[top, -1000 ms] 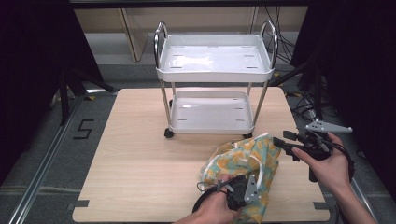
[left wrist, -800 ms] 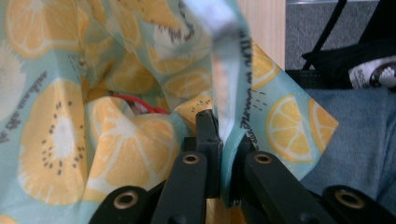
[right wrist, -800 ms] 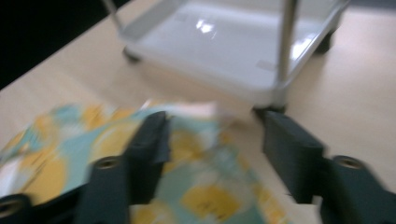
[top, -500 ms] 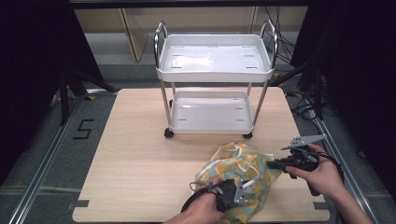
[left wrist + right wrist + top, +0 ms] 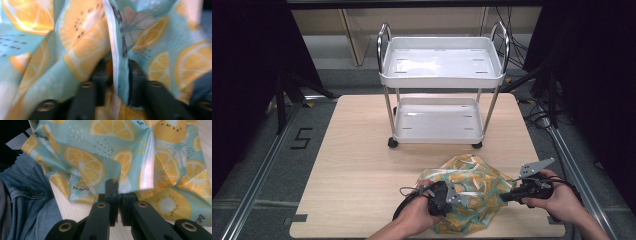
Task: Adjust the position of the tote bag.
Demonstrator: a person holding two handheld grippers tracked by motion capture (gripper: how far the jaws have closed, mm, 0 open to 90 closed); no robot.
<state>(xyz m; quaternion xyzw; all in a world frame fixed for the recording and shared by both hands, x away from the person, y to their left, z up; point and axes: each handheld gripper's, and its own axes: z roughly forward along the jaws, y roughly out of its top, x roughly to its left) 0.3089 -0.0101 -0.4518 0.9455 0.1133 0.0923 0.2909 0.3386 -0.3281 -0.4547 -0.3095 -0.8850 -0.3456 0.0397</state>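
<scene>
Citrus-print cloth (image 5: 467, 192) bunched at near right of tabletop (image 5: 362, 170). Left tool (image 5: 451, 192) just loosened, fold between its jaws; right tool (image 5: 507, 196) pinching cloth edge. Best pulled apart gently, evenly.

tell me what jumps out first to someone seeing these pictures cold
The crumpled citrus-print cloth at the table's near right, bright orange on teal, with the left gripper and right gripper at its two sides. Behind it, a white two-shelf cart stands at the wooden table's far edge.
</scene>
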